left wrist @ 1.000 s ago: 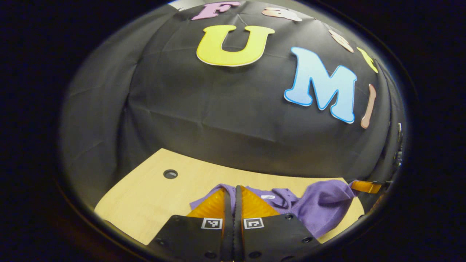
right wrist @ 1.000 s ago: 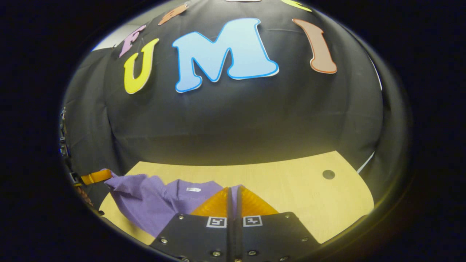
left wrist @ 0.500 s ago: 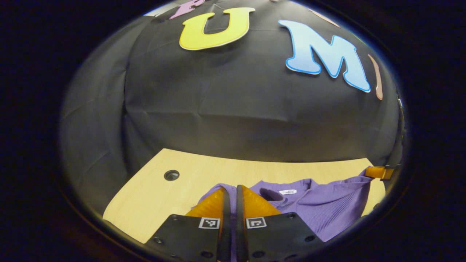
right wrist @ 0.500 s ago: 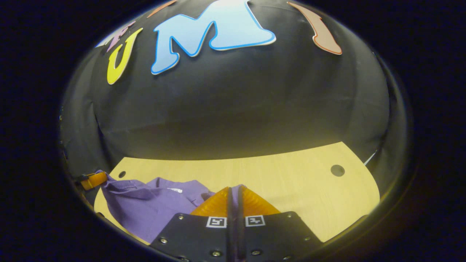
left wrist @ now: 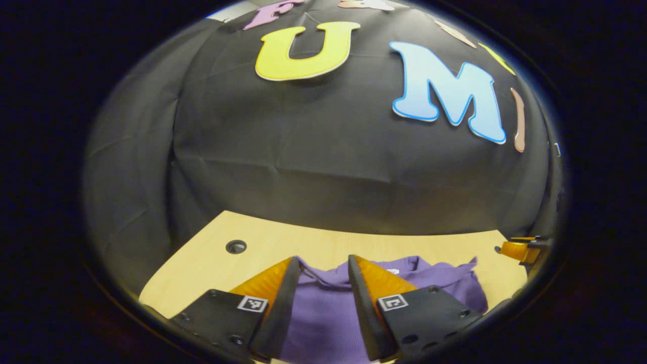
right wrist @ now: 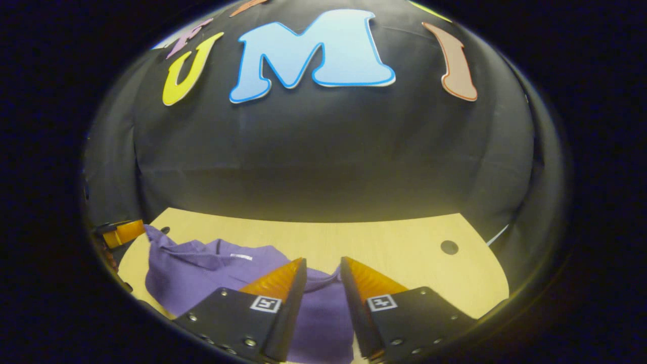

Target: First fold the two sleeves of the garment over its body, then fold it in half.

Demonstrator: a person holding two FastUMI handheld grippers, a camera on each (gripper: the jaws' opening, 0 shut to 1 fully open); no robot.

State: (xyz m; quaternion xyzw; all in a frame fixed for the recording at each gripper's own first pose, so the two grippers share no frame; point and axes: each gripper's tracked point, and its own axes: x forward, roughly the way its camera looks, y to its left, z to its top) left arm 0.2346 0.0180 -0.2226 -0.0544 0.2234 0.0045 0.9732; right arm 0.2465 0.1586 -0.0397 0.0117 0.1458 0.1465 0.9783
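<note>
So both grippers are spread apart right now, nothing pinched in either one. In the left gripper view, the left gripper (left wrist: 323,263) has its two fingers splayed wide, and the purple garment (left wrist: 323,318) lies on the table between and under them, clear of both fingers as far as I can tell. The cloth runs off to the right, with a small white neck label (left wrist: 392,271) peeking out just past the right finger. The light wooden table (left wrist: 212,263) has a round dark hole (left wrist: 236,246) on its far left side. Way over at the right edge you can see the tip of the right gripper (left wrist: 523,248), near the garment's right end but not touching it.

Right gripper view is pretty much the mirror of that. The right gripper (right wrist: 323,263) is wide open too, purple cloth (right wrist: 202,273) showing in the gap and spreading out to the left, lying flat-ish with a few rumples near the collar and its label (right wrist: 241,257). The left gripper (right wrist: 121,231) shows at the far left edge, just beside the garment's left corner. Bare table (right wrist: 404,247) off to the right, with another round hole (right wrist: 449,247) there.
</note>
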